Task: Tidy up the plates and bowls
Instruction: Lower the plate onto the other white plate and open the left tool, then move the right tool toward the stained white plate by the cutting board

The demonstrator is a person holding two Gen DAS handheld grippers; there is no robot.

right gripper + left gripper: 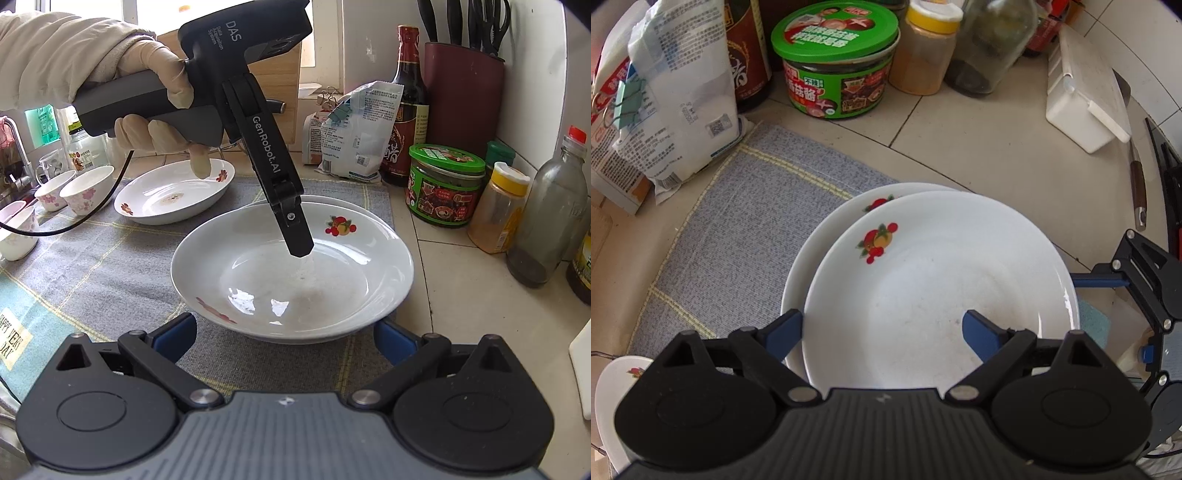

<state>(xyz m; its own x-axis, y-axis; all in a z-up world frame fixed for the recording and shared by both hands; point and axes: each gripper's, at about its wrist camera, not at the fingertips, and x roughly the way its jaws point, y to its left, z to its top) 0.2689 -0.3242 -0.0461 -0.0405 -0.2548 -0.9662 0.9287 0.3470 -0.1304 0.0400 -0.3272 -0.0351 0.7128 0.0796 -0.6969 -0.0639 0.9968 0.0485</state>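
Over the stacked plates [942,280] my left hand-held gripper [882,332] hangs spread wide, gripping nothing; right hand-held gripper [284,332] beside them, spread too

top plate [291,273] on lower plate [369,216], offset, both on mat [110,258] | third plate [173,195] on mat, behind-left of top plate, apart | cups [86,188] further left of top plate | jar [445,184], bottles [408,107], bags [354,129] behind-right of top plate, off mat | left gripper [882,332] straddles top plate's near rim
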